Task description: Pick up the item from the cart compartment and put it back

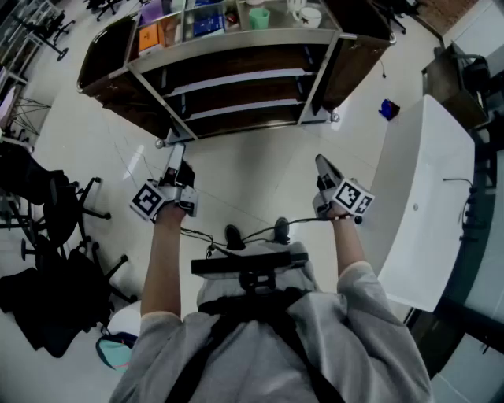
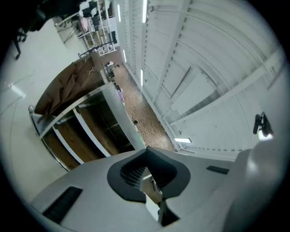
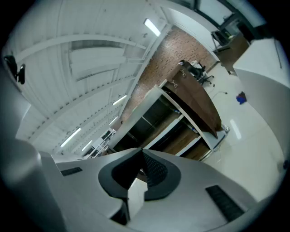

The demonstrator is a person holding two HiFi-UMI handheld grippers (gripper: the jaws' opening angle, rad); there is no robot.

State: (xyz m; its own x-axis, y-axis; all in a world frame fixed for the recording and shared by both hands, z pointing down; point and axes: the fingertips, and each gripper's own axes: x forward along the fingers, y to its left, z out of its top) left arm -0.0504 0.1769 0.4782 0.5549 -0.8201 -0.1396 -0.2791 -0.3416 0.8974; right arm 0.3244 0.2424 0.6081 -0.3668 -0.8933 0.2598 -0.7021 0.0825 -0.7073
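Note:
The cart stands ahead of me, with brown side panels and pale shelves. Its top compartments hold an orange box, a blue box, a green cup and a white cup. My left gripper hangs short of the cart's front left corner, shut and holding nothing. My right gripper is level with it near the front right corner, also shut and bare. The left gripper view has shut jaws with the cart far off. The right gripper view shows the same, with the cart ahead.
A white table runs along the right side. Black chairs and dark bags crowd the left, with a teal bag near my feet. A small blue object lies on the floor by the table.

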